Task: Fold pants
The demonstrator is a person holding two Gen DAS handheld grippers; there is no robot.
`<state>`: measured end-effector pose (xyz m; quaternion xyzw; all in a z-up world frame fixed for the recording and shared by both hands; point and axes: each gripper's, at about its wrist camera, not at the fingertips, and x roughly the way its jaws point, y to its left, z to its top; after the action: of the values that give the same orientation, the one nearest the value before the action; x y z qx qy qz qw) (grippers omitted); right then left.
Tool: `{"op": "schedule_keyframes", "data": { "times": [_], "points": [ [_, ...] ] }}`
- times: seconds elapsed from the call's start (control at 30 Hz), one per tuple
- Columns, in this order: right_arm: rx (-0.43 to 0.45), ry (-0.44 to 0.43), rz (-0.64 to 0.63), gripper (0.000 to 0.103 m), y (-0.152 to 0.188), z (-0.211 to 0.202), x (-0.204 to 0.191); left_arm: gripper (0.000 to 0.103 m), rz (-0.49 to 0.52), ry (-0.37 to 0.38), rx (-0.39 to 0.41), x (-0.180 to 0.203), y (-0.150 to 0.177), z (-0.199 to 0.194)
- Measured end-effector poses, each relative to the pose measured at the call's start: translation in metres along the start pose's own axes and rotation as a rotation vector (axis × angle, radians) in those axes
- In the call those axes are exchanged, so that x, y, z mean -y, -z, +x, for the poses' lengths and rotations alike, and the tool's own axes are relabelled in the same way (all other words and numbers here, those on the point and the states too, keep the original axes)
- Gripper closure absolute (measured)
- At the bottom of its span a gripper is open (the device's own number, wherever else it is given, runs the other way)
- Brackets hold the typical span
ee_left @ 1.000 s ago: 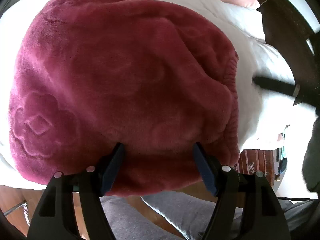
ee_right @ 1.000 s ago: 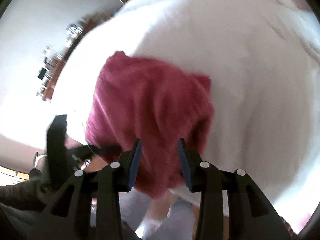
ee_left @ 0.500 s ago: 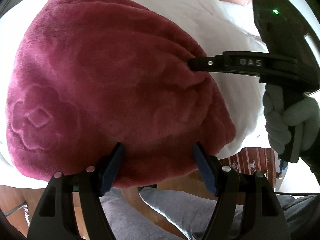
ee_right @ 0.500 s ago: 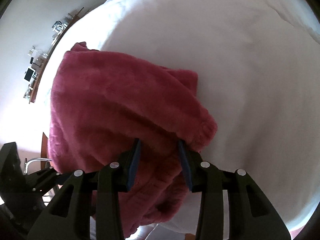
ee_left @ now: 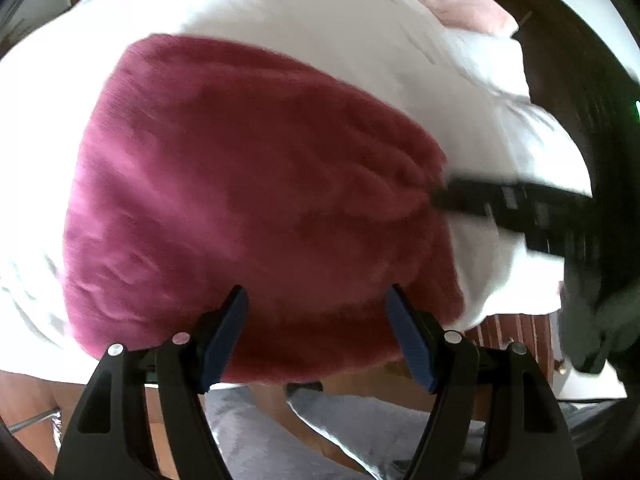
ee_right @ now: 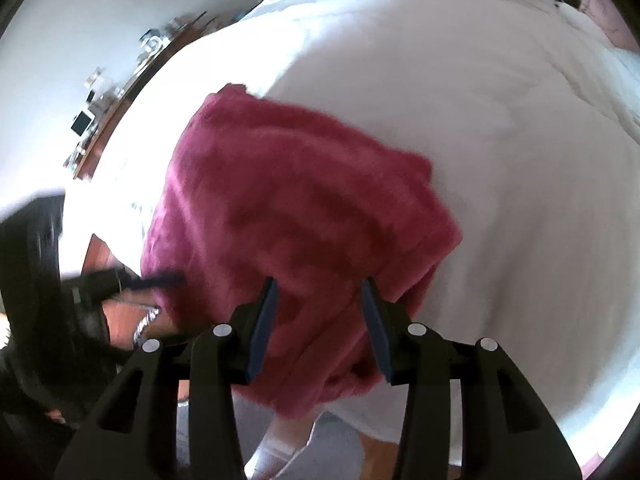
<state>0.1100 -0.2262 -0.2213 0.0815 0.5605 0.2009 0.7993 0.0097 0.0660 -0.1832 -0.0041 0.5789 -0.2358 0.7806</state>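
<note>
Left wrist view: pants [ee_left: 256, 208], dark pink fleece, lying folded in a bundle on the white bed [ee_left: 280, 12] near its front edge. Left tool [ee_left: 316, 312] hanging over the bundle's near edge, jaws spread, pinching nothing. Right tool showing blurred at the bundle's right side.

Right wrist view: right tool [ee_right: 320, 296] hovering over the pants' near corner, jaws just been opening, apart, fabric below but not clamped. Left tool blurred at left.
</note>
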Motion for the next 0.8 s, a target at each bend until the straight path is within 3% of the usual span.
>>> {"op": "schedule_keyframes", "data": {
  "times": [0.17,0.4,0.8],
  "points": [
    [-0.053,0.041,-0.042,0.059,0.022,0.013,-0.012,0.032,-0.042,-0.065,0.045,-0.03,-0.025,-0.014],
    [-0.074,0.087,0.067,0.059,0.034,0.03,0.011,0.032,-0.076,-0.124,0.069,-0.082,-0.089,-0.014],
    [-0.062,0.154,0.302,0.054,0.036,0.036,0.02,0.032,0.006,-0.106,-0.026,-0.119,-0.182,0.041]
  ]
}}
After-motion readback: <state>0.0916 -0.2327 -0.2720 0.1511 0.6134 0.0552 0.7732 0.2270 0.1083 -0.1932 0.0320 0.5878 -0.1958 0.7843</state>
